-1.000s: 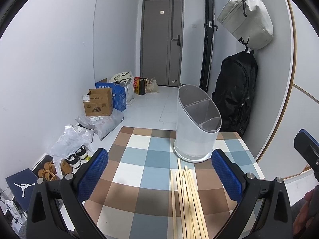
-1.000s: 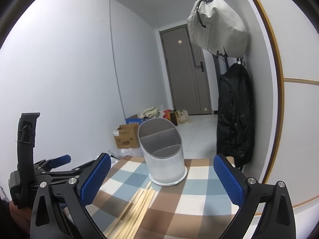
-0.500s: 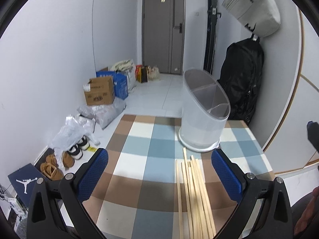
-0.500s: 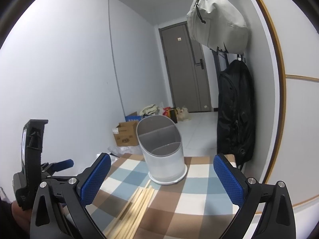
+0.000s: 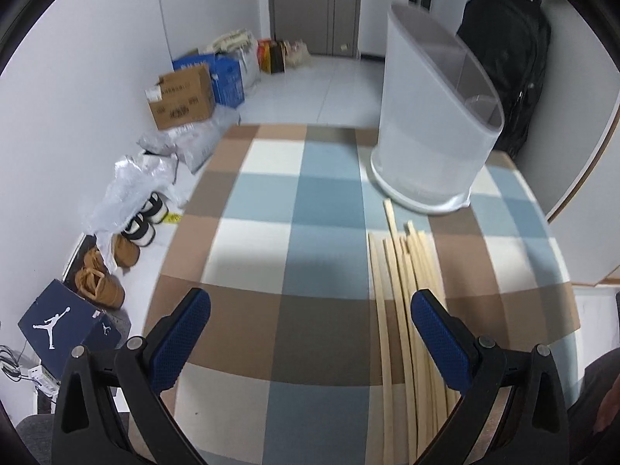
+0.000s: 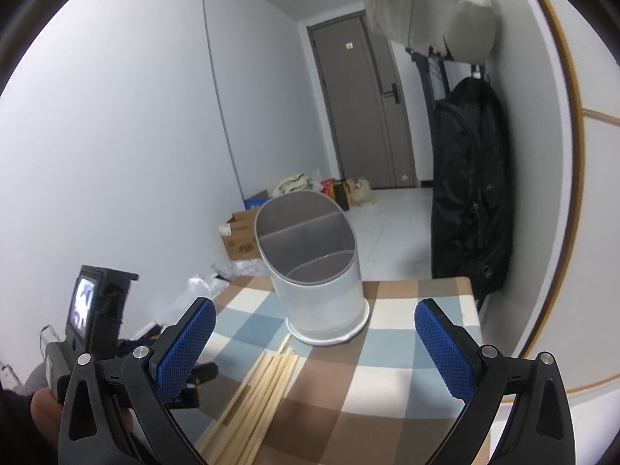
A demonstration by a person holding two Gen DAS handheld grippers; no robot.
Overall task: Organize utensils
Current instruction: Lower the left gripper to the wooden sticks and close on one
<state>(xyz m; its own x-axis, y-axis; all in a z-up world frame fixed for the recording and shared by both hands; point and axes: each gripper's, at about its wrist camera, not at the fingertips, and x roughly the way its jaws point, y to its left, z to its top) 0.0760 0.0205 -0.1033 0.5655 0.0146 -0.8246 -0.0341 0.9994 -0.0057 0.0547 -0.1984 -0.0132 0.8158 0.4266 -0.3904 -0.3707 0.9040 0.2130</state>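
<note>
A bundle of several pale wooden chopsticks lies lengthwise on the checked tablecloth, just in front of a white, divided utensil holder. My left gripper hovers open over the cloth, its right finger above the chopsticks' near half. In the right wrist view the same chopsticks and holder lie ahead. My right gripper is open with nothing between its fingers. The left gripper's body and screen show at lower left, held by a hand.
The table's left edge drops to a floor with shoes, plastic bags, a shoe box and cardboard boxes. A black backpack hangs by the right wall behind the holder, a grey bag above it.
My left gripper has tilted down and moved forward over the table, closer to the chopsticks and holder. The right gripper has barely shifted. Both stayed open.
</note>
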